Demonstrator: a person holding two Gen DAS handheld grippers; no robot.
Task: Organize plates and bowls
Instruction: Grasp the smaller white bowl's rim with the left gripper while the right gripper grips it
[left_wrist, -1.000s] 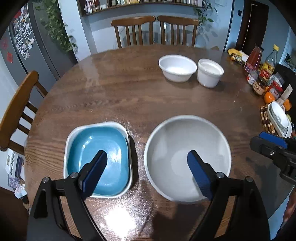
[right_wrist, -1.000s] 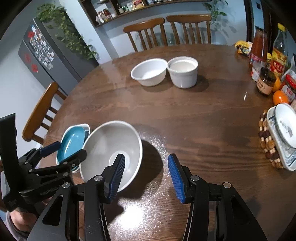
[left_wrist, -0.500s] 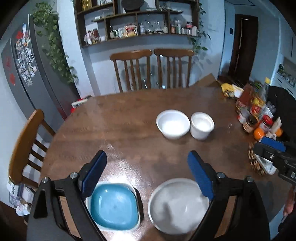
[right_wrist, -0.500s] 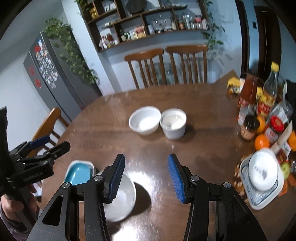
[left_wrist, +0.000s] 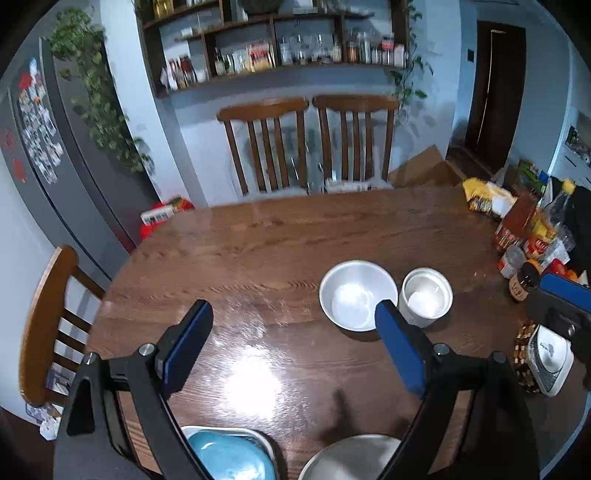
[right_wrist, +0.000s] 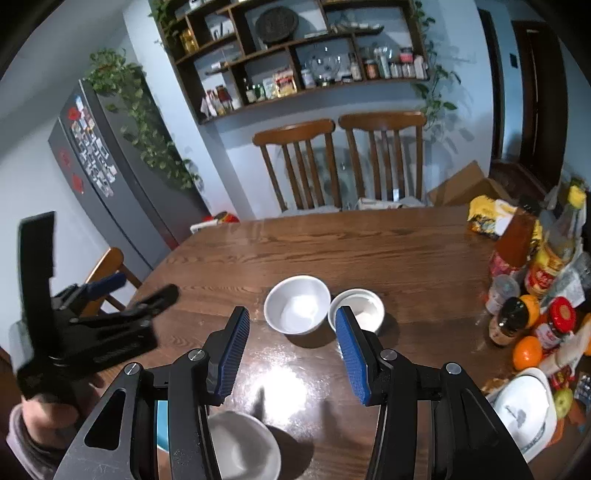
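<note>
The left gripper (left_wrist: 291, 347) hangs above the round dark wooden table (left_wrist: 280, 251) with its blue-padded jaws spread wide and nothing between them. The right gripper (right_wrist: 291, 354) is likewise released, jaws parted about halfway, grasping nothing and touching nothing.

At the near table edge, under the left gripper, sit a large shallow grey bowl (left_wrist: 347, 458) and, just beside it, a square blue dish with a white rim (left_wrist: 229, 458). Farther in, a white round bowl (right_wrist: 297, 304) stands just beside a smaller straight-sided white cup-shaped bowl (right_wrist: 360, 308); whether they touch is unclear. Nothing lies between the grippers and these.

Along the right edge crowd sauce bottles (right_wrist: 513, 243), dark jars (right_wrist: 508, 321), oranges (right_wrist: 526, 352) and a white dish on a beaded trivet (left_wrist: 548, 363). Their labels are too blurred to read.
</note>
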